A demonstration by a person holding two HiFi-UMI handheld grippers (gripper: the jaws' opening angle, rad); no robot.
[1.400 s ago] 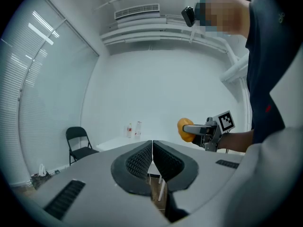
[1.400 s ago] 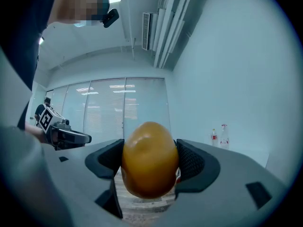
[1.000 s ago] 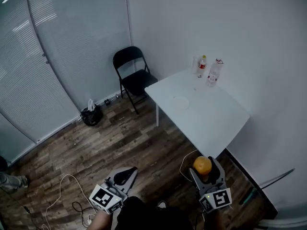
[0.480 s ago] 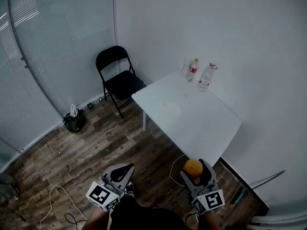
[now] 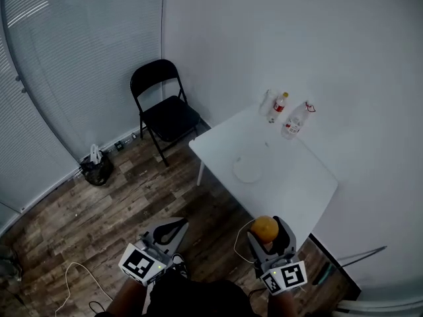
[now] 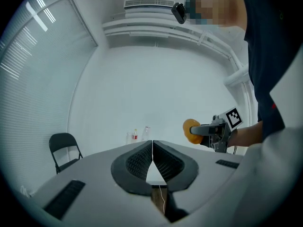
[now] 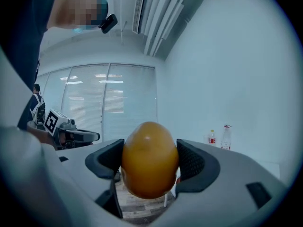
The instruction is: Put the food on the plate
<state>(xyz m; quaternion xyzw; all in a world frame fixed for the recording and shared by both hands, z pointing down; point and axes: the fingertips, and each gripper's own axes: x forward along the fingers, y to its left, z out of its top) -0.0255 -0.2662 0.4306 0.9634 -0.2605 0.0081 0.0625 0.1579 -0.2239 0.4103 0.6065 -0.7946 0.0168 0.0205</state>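
Over in the far left of the head view, pale window blinds [image 5: 59, 78] are running down to a wood-plank floor [image 5: 112, 210], and a small dark bag [image 5: 96, 169] is sitting on that floor at their foot. Just to the right of it, a black folding chair [image 5: 163, 107] is standing against the white wall, well apart from everything else.

Low in the view, the left tool [image 5: 176, 228] is hanging over the floor in front of the person. Its own view is showing its two dark ribbed pads pressing flat together with nothing between them.

Further right, a white worktop [image 5: 297, 183] is reaching out from the wall. A pale round plate [image 5: 249, 170] is lying on the worktop's near-left part, bare, and is hard to pick out against the surface.

Below the worktop's near edge, the right tool [image 5: 268, 233] is gripping an orange fruit [image 7: 149, 159], smooth and egg-shaped, with both pads pressing on its flanks. The fruit is hanging in the air over the floor, well short of the plate.

At the worktop's far edge by the wall, a red-labelled bottle [image 5: 278, 107] and a clear bottle [image 5: 294, 119] are standing upright near each other.
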